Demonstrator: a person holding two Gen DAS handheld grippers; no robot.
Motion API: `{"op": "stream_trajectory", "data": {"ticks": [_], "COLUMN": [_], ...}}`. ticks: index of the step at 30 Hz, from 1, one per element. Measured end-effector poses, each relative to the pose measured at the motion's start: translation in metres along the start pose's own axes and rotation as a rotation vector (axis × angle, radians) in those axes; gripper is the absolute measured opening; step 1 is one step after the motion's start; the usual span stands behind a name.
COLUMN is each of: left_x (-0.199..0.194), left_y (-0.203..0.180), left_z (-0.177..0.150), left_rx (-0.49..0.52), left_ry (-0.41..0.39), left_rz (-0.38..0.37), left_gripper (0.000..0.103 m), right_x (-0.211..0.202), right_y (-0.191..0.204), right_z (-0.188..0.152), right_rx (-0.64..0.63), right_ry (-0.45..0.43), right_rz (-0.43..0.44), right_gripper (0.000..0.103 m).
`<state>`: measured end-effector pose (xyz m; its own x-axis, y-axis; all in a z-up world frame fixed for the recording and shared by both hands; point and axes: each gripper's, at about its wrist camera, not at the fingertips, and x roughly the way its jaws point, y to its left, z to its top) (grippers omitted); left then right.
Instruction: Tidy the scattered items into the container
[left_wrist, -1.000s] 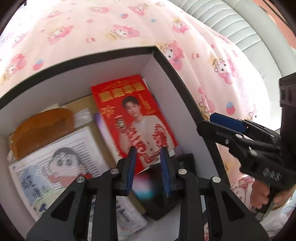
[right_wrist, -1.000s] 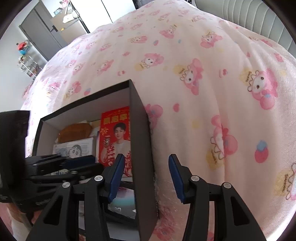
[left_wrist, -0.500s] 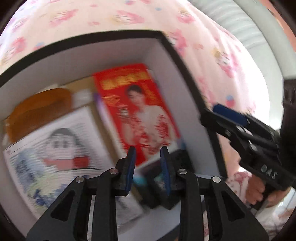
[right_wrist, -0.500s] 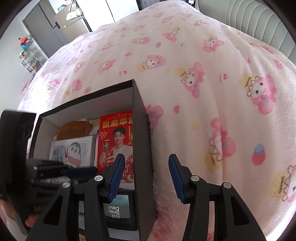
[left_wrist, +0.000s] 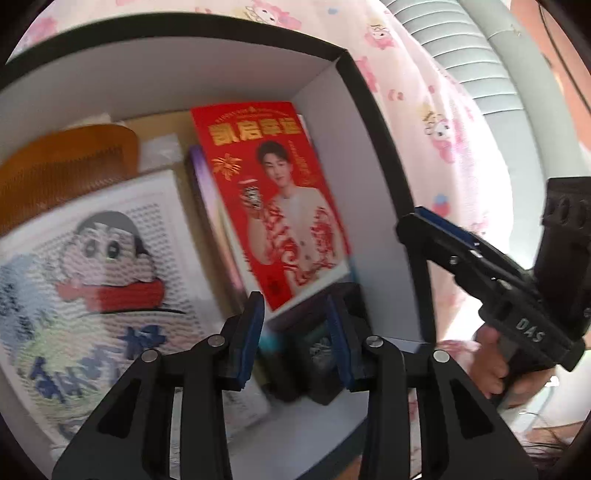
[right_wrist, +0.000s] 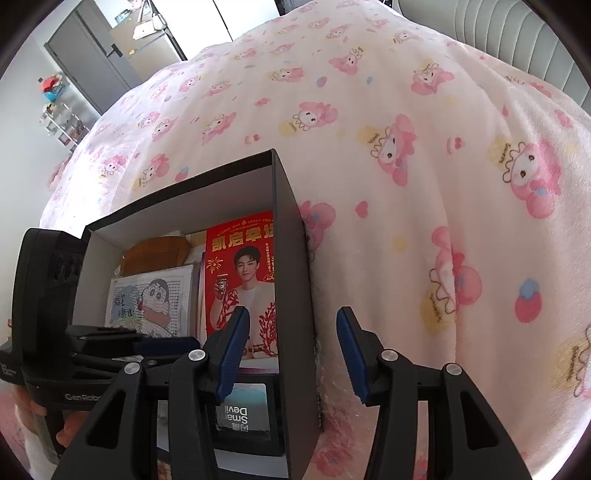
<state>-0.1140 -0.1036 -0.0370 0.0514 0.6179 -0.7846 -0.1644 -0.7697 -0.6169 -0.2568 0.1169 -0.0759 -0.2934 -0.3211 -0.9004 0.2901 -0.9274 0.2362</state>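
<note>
While the box (right_wrist: 295, 258) wall stands between its fingers, right gripper (right_wrist: 291, 354) hovers.

Light: bright, soft daylight in both views; the pink blanket (right_wrist: 369, 110) is pale and close to washed out on its upper folds.
Shadows: the box (right_wrist: 291, 258) has a dim interior on its right inner wall in the right wrist view; shadows elsewhere are faint.
Blur: the left wrist view is smeared, worst on the cartoon card (left_wrist: 99, 266) and the dark items low in the box; the red card (left_wrist: 273, 206) stays readable.
Sharpness: the right wrist view is crisp, print legible.
Distortion: strong fisheye bending, black vignette in the corners.
</note>
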Motion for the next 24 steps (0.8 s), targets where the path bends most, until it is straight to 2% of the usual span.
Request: {"op": "stream_trajectory", "data": {"ticks": [8, 14, 17, 18, 19, 24], "left_x": [-0.021, -0.003, 0.021, 0.04, 0.042, 0.028], "left_y": [0.01, 0.01, -0.008, -0.022, -0.023, -0.016], "left_z": [-0.007, 0.005, 0.02, 0.031, 0.034, 0.028], "left_rx": [-0.035, -0.061, -0.05, -0.04, -0.038, -0.083], "left_ry": [-0.054, -0.028, -0.033, -0.034, -0.039, -0.081], "left_rz": [0.074, 0.031, 0.063, 0.076, 0.077, 0.006], "left_gripper": [0.037, 0.038, 0.041, 0.043, 0.046, 0.046], "right_x": [0.001, -0.001, 0.0, -0.001, -0.001, -0.003], "right_y": [0.002, 0.0, -0.001, -0.001, -0.001, -0.002], "right_z": [-0.001, 0.001, 0.001, 0.0, 0.001, -0.001], "right_rx": [0.005, 0.013, 0.016, 0.018, 0.021, 0.028], "right_ry": [0.008, 0.0, 0.003, 0.002, 0.002, 0.0], "right_rz": [0.013, 0.029, 0.042, 0.044, 0.046, 0.051], "right_gripper": [0.045, 0.045, 0.045, 0.045, 0.045, 0.045]}}
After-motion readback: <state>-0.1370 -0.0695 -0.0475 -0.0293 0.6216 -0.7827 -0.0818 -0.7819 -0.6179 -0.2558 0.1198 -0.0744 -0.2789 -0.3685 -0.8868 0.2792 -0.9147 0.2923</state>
